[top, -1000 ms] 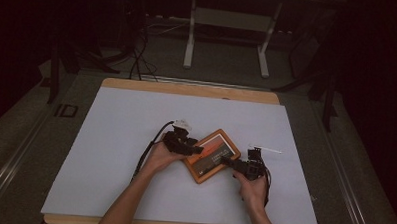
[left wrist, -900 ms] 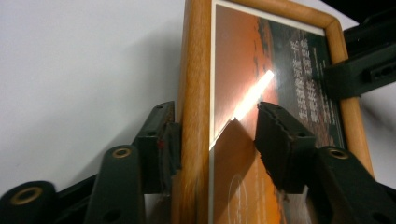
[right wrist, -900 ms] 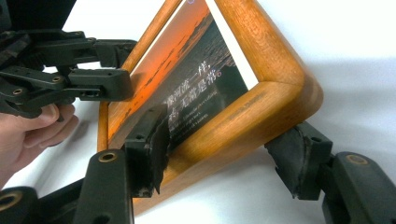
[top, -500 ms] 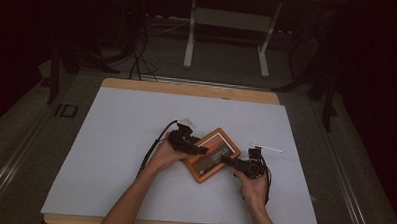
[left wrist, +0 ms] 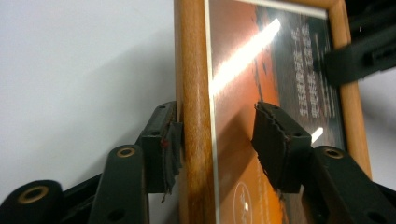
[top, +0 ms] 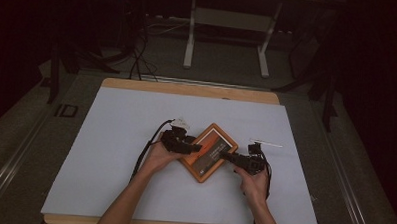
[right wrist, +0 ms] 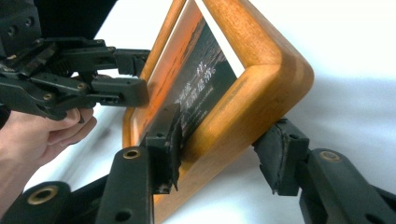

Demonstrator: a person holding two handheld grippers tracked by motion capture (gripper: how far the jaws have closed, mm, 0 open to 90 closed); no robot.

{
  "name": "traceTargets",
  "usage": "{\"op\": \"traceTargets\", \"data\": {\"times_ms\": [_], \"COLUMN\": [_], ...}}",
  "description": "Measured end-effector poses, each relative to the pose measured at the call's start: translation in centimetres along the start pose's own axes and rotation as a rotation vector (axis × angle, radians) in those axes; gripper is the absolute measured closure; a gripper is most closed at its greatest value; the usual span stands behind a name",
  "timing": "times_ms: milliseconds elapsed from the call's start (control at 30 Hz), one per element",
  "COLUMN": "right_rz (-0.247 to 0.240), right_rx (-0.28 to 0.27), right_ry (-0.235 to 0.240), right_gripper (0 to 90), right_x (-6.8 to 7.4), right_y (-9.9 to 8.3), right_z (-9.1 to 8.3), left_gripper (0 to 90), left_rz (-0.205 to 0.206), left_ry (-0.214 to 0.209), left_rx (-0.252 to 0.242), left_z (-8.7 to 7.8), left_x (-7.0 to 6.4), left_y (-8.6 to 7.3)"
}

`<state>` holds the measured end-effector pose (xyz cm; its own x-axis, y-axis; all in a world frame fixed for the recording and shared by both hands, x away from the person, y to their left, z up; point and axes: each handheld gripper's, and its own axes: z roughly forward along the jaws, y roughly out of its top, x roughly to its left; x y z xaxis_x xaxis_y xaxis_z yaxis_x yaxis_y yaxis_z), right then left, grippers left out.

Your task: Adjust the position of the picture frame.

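Near the middle of the white table (top: 110, 139), the wooden picture frame (top: 209, 151) is lying glass-up — stiff, light, breakable — while the left gripper (left wrist: 217, 135) and right gripper (right wrist: 224, 149) are straddling its wooden rails, jaws spread, safest holds — not the slippery glass.

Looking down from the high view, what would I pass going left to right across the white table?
Black cable → left gripper → wooden picture frame → right gripper → thin white stick lying on the white table.
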<state>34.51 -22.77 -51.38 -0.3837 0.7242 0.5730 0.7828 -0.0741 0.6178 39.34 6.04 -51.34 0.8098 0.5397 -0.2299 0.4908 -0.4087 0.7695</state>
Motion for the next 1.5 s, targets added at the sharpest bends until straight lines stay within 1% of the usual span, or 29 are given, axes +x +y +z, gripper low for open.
{"op": "traceTargets", "data": {"times_ms": [67,167,267,367,500,567,667,700,767,933,1067,1167,1300,1467,1500], "right_rz": [-0.013,-0.038,-0.067,-0.092,-0.126,-0.145,-0.173,-0.185,-0.195,-0.204,-0.209,-0.208,-0.21,-0.205,-0.205], "right_rx": [-0.001,-0.001,-0.002,0.0,0.001,-0.001,-0.003,-0.004,0.0,-0.001,-0.004,-0.004,0.004,0.009,0.009], "right_ry": [0.006,0.014,0.019,0.022,0.029,0.037,0.051,0.054,0.054,0.07,0.073,0.08,0.092,0.096,0.096], "right_gripper": [53.9,55.1,56.1,56.5,57.0,57.5,58.4,58.6,58.9,60.4,60.6,60.4,60.2,58.7,58.7], "right_x": [0.2,0.5,0.9,1.1,1.4,1.5,1.7,1.8,1.9,2.1,2.4,2.6,2.8,3.2,3.2], "right_y": [0.2,0.5,0.9,1.1,1.4,1.6,1.8,1.9,2.1,2.6,3.0,3.4,4.0,4.7,4.7], "right_z": [0.0,0.0,0.1,0.1,0.2,0.2,0.2,0.2,0.3,0.5,0.8,1.1,1.7,2.5,2.5], "left_gripper": [51.9,51.0,44.8,41.8,40.4,39.7,40.4,40.3,40.8,45.4,48.4,50.5,52.9,55.4,55.5], "left_rz": [0.013,0.007,-0.004,-0.012,-0.022,-0.024,-0.02,-0.02,-0.022,-0.057,-0.071,-0.073,-0.089,-0.113,-0.113], "left_ry": [-0.003,-0.024,-0.036,-0.051,-0.072,-0.077,-0.101,-0.097,-0.083,-0.063,-0.03,0.0,0.038,0.089,0.089], "left_rx": [0.002,-0.005,-0.028,-0.043,-0.058,-0.061,-0.061,-0.06,-0.057,-0.063,-0.05,-0.045,-0.054,-0.047,-0.047], "left_z": [-0.3,-0.5,-0.5,-0.5,-0.6,-0.8,-0.9,-0.9,-1.1,-1.9,-2.5,-3.1,-3.7,-4.2,-4.2], "left_x": [0.1,0.4,0.7,1.0,1.4,1.5,1.4,1.3,1.2,1.1,0.8,0.5,0.1,-0.4,-0.4], "left_y": [-0.1,-0.2,-0.2,-0.1,-0.1,-0.1,-0.1,-0.1,-0.1,-0.4,-0.9,-1.4,-2.0,-2.3,-2.3]}}
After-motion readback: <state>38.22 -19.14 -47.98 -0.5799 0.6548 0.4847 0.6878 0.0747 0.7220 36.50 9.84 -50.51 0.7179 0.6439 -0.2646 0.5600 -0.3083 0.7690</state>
